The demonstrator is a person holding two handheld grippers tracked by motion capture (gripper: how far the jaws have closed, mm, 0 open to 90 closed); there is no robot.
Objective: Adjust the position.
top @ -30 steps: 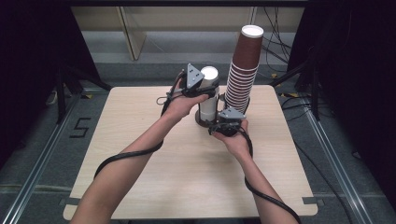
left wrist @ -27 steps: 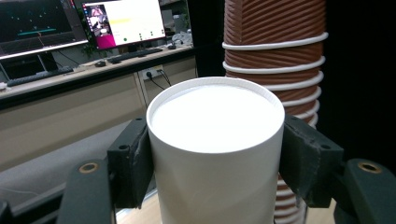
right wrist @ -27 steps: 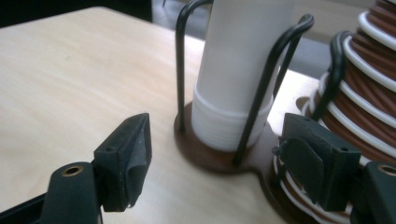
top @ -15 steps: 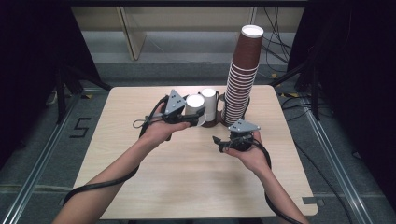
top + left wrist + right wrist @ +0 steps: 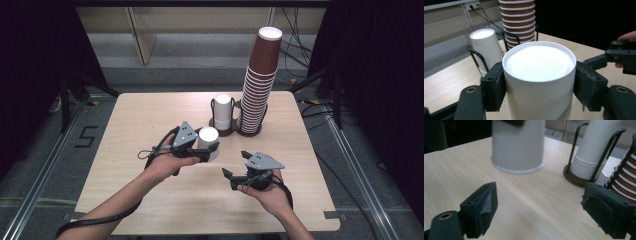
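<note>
The left gripper (image 5: 206,150) is clamping an upside-down white cup (image 5: 208,142) by its sides, jaws tight on both walls, carrying it over the table (image 5: 130,130), well apart from the white stack (image 5: 223,113) in its wire holder (image 5: 223,131); so the pick-off looks done, w/ the set-down left. The right gripper (image 5: 234,177) is hanging nearby w/ jaws wide and nothing between them, having just been opening; whether the cup's rim is touching the wood yet is hard to tell, prob. not. The tall brown stack (image 5: 260,80) is standing untouched.
</note>
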